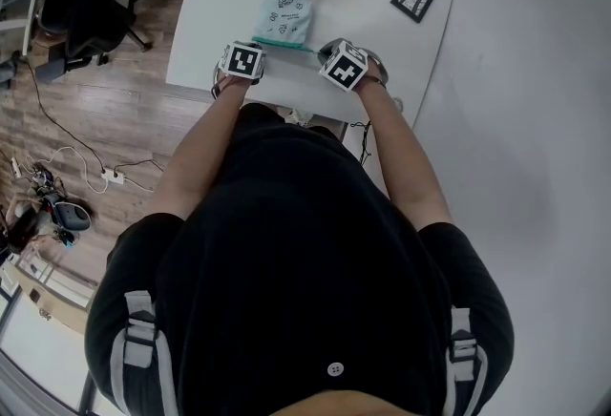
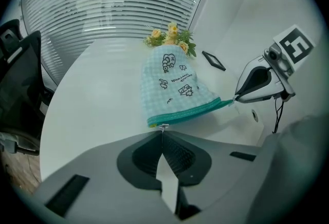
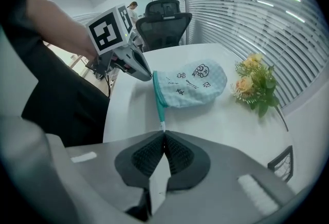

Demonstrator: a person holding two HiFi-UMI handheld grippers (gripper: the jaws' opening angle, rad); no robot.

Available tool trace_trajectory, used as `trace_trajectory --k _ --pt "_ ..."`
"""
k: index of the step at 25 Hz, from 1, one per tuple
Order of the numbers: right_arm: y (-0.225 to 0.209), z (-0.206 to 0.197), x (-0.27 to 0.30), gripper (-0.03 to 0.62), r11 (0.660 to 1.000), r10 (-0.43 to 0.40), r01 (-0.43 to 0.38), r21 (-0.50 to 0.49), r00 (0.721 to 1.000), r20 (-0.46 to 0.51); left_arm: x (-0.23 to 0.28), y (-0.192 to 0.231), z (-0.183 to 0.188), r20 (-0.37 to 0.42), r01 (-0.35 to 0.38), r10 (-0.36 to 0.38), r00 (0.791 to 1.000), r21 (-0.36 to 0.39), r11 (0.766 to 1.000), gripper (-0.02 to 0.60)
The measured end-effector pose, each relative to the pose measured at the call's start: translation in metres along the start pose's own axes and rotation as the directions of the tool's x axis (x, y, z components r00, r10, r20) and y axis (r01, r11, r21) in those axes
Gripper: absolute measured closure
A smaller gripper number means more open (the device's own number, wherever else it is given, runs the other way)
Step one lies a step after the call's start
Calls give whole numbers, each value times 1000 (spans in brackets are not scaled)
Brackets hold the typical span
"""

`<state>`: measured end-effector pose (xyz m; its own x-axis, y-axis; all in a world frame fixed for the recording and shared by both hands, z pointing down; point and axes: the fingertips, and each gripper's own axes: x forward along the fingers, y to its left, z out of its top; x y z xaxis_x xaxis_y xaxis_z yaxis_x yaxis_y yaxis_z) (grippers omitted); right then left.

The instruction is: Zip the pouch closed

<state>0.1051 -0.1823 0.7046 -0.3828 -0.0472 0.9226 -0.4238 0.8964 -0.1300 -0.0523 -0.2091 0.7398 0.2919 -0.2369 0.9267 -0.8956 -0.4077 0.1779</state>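
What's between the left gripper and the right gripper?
The pouch's teal zipper edge, from left gripper to right gripper, each shut on one end; clearest in the left gripper view.

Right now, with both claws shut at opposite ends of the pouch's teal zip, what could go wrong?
The left claw pinches the small metal zip pull only at its tips; it may slip when tugged. The right claw holds the end of the teal zip tab; if that slips, the pale blue checked fabric pouch could bunch instead of zipping.
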Motion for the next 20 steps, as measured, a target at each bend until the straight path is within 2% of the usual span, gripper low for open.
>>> trace_trajectory --k 2,10,14,18,20 --pt "-1 0 -1 583 1000 2 -3 18 1000 7 -1 4 3 -3 -19 19 1000 13 1000 574" --pt "-5 -7 9 583 999 -13 13 53 1000 3 11 2 1 -4 -16 16 1000 38 999 572" --pt "1 -15 16 582 999 -14 14 48 1000 5 18 -2 -4 13 15 -16 1000 68 998 572" --pt "5 -21 22 579 998 -17 16 67 1000 9 15 -6 -9 0 36 -36 999 64 997 571" --pt "7 -24 24 540 997 -10 10 78 1000 3 12 -5 -11 -9 33 -32 999 66 997 562"
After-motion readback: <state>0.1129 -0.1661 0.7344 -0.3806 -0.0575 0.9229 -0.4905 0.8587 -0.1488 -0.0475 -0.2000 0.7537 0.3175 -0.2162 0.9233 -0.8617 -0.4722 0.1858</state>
